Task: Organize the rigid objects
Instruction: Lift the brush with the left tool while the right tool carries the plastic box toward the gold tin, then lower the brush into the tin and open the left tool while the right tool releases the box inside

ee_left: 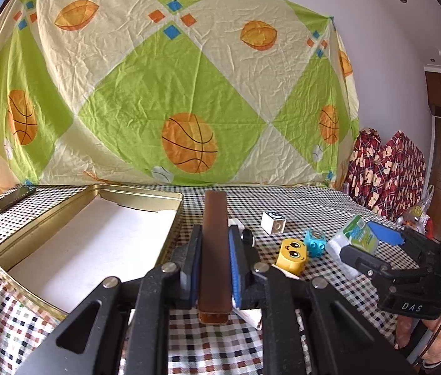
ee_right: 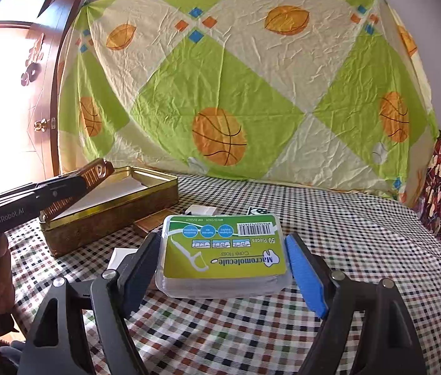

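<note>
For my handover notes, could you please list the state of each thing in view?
Left gripper: shut on brown comb, lifted.
Right gripper: shut on floss box.
Gold tin: open, white-lined, nothing inside.
Yellow block: lying on table.
Blue block: tilted.
White block: upright.

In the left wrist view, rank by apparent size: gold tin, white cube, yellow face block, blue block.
1. gold tin, by far.
2. yellow face block.
3. white cube and blue block look alike; the cube lies farther off, so no ranking.

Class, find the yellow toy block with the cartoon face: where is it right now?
In the left wrist view, the yellow face block sits on the checked tablecloth, right of centre, touching the blue block.
</note>
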